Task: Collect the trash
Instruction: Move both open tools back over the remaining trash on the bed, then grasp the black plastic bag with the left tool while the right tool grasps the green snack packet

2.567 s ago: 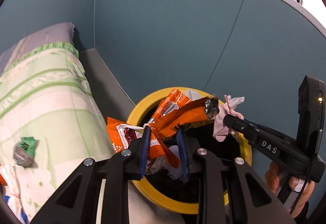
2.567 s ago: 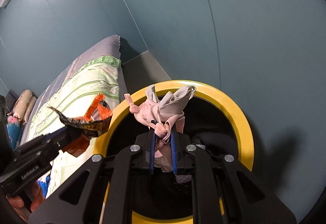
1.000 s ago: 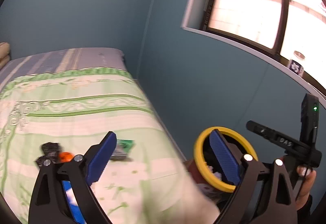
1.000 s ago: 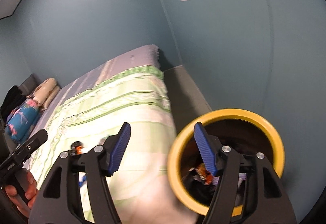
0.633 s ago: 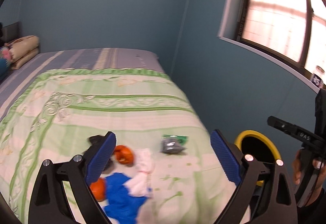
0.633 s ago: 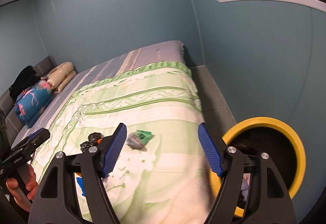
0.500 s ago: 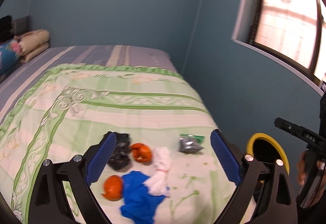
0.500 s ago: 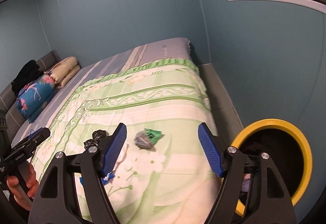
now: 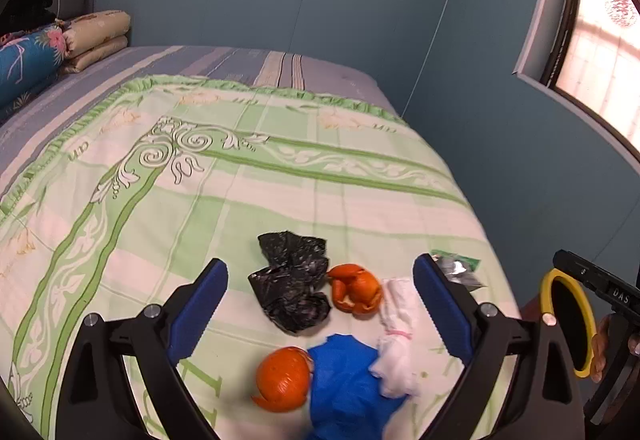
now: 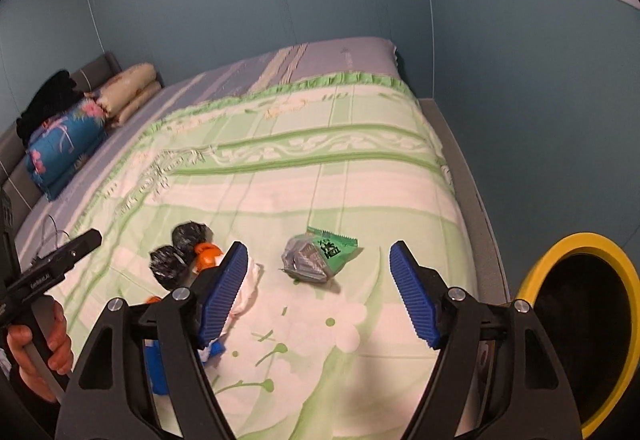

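both grippers now empty, jaws wide, swung from bin (image 10: 576, 240) back over bed (image 9: 280, 176) | left gripper (image 9: 320, 304) over black bag (image 9: 292, 280), right gripper (image 10: 318, 288) frames green wrapper (image 10: 320, 252) near bed's right edge | next pickup pending

My left wrist camera looks down along its spread fingers at the bed (image 9: 248, 176) from near its foot corner. My right wrist camera sits further right, facing the same bed (image 10: 320, 176) at an angle. Both views share the trash bin (image 9: 550, 294) (image 10: 532, 272).
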